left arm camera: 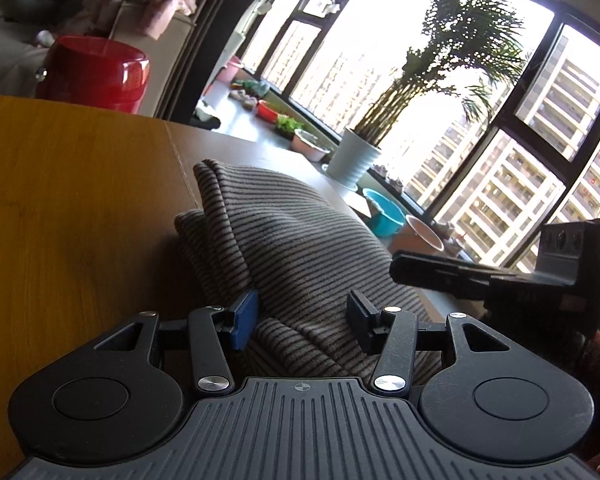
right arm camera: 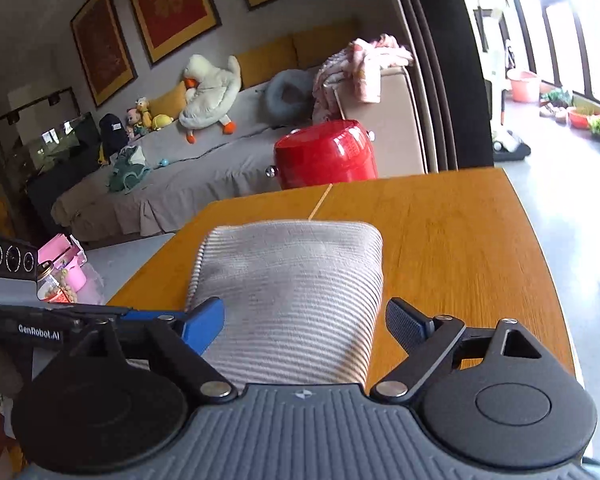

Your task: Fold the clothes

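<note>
potted palm [left arm camera: 380, 136] (left view only), duck plush [right arm camera: 210, 92]

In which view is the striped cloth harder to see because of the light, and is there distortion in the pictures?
In the left wrist view the bright window is blown out, so the striped cloth looks dark against it. In the right wrist view the same cloth is evenly lit and pale. Both views are fisheye: the table edge and the window frames curve.

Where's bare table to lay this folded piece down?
Bare wood lies right of the striped garment, out to the table edge, and beyond it toward the red container. The left side is crowded: left gripper, pink box.
</note>
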